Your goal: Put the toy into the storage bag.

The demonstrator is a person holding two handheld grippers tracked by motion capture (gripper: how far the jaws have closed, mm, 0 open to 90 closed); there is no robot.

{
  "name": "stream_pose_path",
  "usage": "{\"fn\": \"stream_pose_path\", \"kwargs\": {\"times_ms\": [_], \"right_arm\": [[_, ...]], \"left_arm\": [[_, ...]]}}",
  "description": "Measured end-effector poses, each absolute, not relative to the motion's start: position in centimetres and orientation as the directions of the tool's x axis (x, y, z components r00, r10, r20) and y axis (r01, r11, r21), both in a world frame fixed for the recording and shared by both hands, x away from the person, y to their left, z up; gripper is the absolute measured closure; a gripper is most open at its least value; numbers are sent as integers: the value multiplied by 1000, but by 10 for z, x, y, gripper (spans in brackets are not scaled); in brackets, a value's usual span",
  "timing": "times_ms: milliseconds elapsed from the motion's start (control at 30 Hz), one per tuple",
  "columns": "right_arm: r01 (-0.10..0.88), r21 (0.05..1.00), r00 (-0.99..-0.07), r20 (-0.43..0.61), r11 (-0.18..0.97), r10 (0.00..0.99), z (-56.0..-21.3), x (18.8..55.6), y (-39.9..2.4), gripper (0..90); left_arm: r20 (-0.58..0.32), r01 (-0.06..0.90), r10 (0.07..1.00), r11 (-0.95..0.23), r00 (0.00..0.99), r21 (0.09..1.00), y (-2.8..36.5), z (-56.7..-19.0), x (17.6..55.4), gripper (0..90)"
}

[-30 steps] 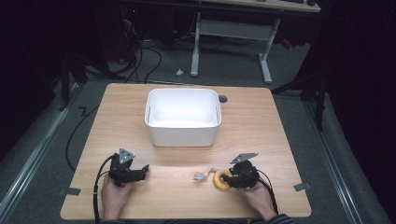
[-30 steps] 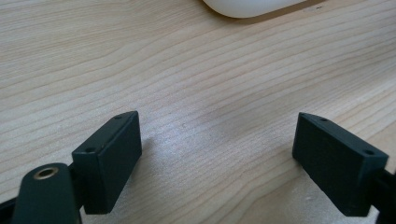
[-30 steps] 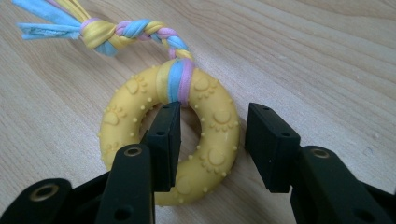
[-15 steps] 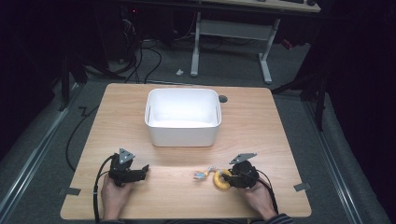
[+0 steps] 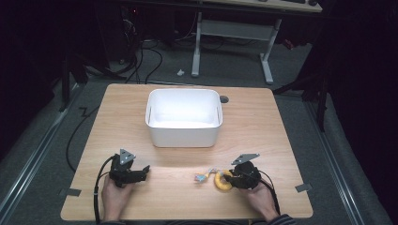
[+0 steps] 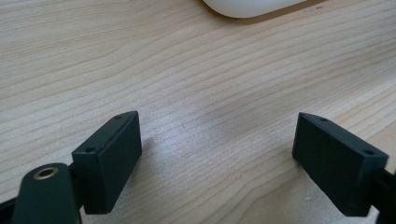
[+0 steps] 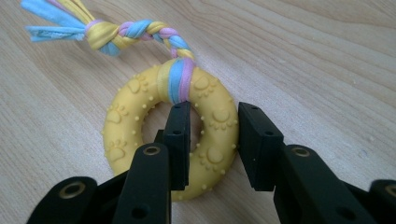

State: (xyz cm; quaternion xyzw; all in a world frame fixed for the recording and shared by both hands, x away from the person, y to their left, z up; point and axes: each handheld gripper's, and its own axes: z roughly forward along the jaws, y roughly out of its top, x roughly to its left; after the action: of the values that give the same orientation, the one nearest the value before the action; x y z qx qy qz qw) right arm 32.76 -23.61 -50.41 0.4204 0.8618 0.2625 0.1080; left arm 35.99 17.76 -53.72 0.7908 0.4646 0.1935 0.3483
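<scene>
A yellow rubber ring toy [image 7: 135,140] with paw prints and a braided blue, pink and yellow rope tail [image 7: 116,30] lies on the wooden table [image 5: 281,136], near the front right. My right gripper [image 7: 212,135] has one jaw inside the ring's hole and the other outside; the jaws have just been closing and now pinch the ring's right side. In the high view the ring toy [image 5: 220,182] sits just left of the right gripper [image 5: 234,178]. My left gripper [image 6: 215,144] rests open over bare wood at the front left, also seen as the left gripper [image 5: 141,172].
A white plastic bin [image 5: 184,136] stands at the table's middle, its rounded corner [image 6: 252,5] showing beyond the left jaws. Tape marks [image 5: 300,188] lie near the front corners. A desk frame and cables lie on the floor behind the table.
The right gripper's jaws have drawn in around the ring's side. Both hands have stayed in place.
</scene>
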Motion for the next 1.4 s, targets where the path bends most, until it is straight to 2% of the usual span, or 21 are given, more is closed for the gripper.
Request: {"fn": "stream_pose_path", "kwargs": {"times_ms": [933,1000,1167,1400], "right_arm": [[629,607,-635,40,487,771,-460,335,-252,669],[627,617,-648,75,475,758,-456,339,-255,670],[629,621,-649,88,468,755,-448,341,-256,674],[606,631,-662,62,485,747,-434,346,-255,683]], "left_arm": [[-17,600,870,-325,493,731,178,-537,360,161],[-18,600,870,-325,493,731,178,-537,360,161],[-18,601,871,-323,491,731,178,-537,360,162],[-18,601,871,-324,491,731,178,-537,360,162]]}}
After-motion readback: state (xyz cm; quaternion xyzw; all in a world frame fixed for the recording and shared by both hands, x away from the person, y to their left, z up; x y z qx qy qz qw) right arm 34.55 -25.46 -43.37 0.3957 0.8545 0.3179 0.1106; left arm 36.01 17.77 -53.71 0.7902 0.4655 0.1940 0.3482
